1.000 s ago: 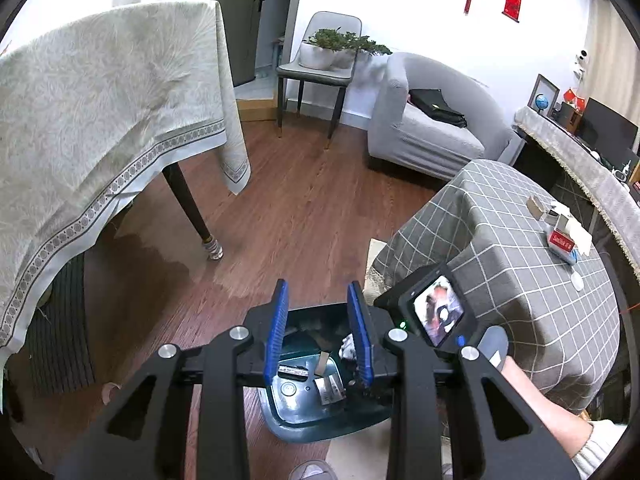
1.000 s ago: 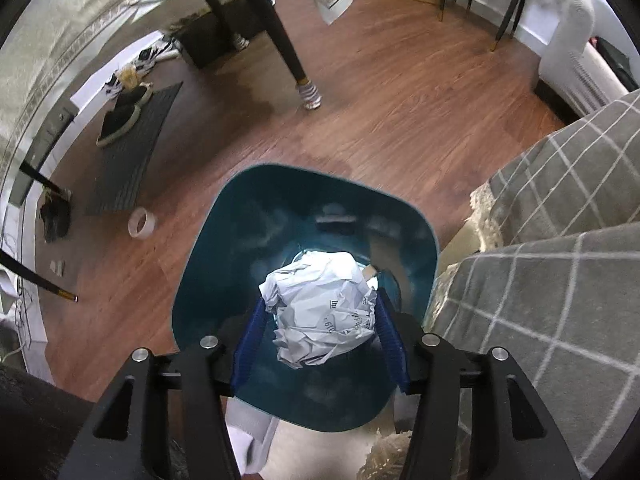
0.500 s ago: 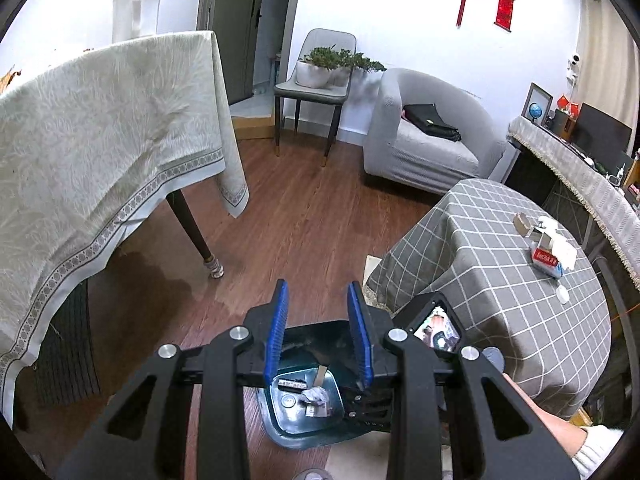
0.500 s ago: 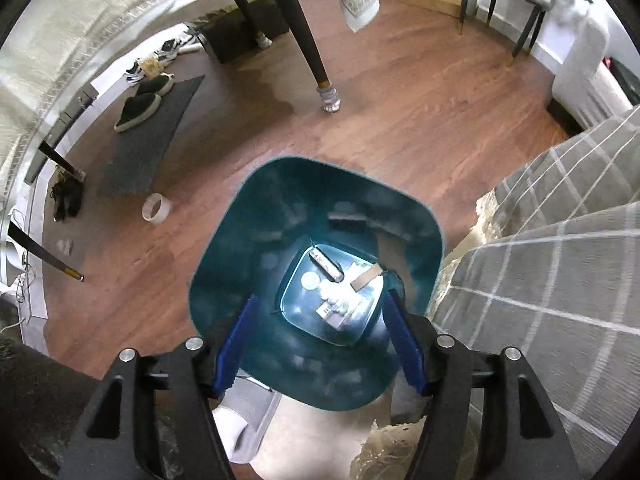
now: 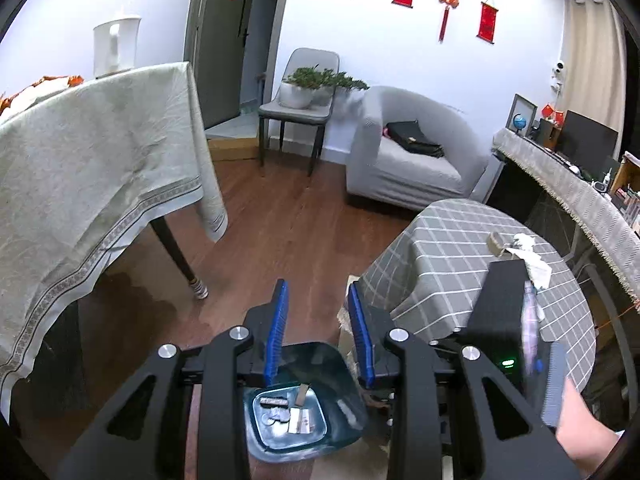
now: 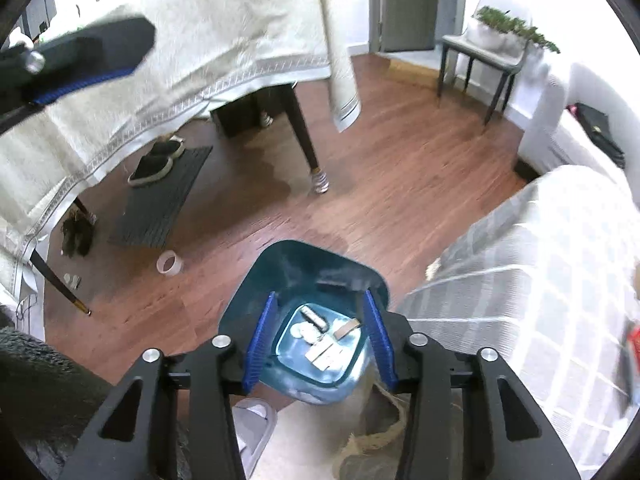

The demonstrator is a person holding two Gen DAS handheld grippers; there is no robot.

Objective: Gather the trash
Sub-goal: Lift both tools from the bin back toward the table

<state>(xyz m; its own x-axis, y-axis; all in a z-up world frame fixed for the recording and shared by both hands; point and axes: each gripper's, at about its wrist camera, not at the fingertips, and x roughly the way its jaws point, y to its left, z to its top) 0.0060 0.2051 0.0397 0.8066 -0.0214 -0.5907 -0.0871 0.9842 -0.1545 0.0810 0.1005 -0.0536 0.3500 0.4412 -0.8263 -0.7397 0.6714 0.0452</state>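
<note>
Teal bin [image 6: 296, 264] on floor, several scraps inside, right claw [image 6: 318, 338] empty and closing, left claw [image 5: 318, 336] empty, jaws apart.

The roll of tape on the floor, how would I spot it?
Start at the big table under the pale patterned tablecloth and look down at the brown wooden floor. Between the dark slatted mat and the teal plastic bin lies a small clear tape roll, the only ring-shaped thing there.
</note>
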